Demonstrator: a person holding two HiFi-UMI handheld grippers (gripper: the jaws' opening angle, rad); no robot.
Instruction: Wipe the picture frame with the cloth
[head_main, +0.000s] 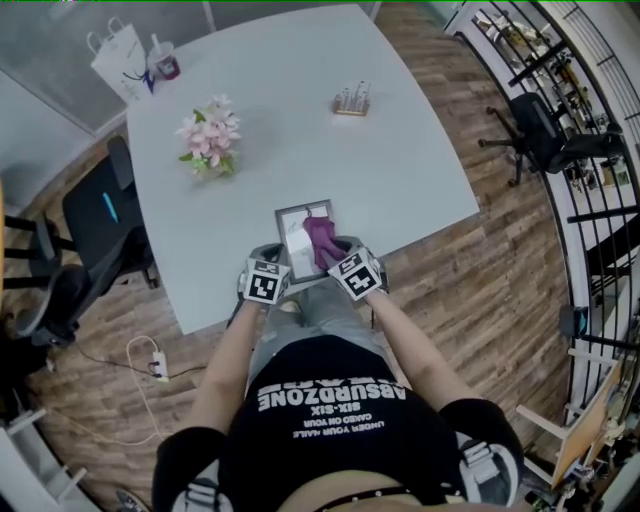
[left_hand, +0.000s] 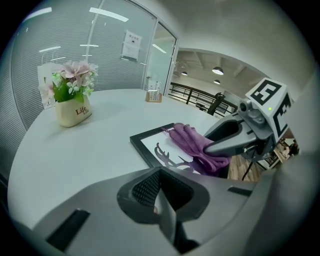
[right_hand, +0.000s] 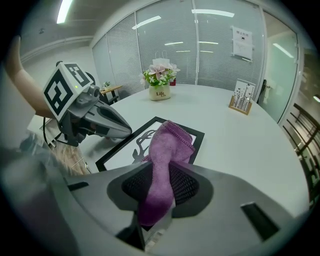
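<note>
The picture frame (head_main: 292, 236) lies flat at the table's (head_main: 300, 110) near edge, its print partly hidden under the purple cloth (right_hand: 169, 145). The right gripper (right_hand: 159, 190) pinches the cloth's end. The left gripper (left_hand: 159, 200), closed on nothing, is just beside the frame. Potted flowers (head_main: 208, 140) stand towards the left edge. A wood floor (head_main: 480, 290) and glass walls surround the table.

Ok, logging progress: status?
Right gripper clamped on cloth, cloth lying across picture frame. Left gripper shut, empty, beside frame. Flower pot far off, not blocking.

Black tee (head_main: 300, 455), white print (head_main: 330, 398) (upside down), grey trousers (head_main: 312, 308). Left gripper (right_hand: 129, 132), right gripper (left_hand: 207, 148): grey shells, black-white marker cubes (head_main: 264, 284).
</note>
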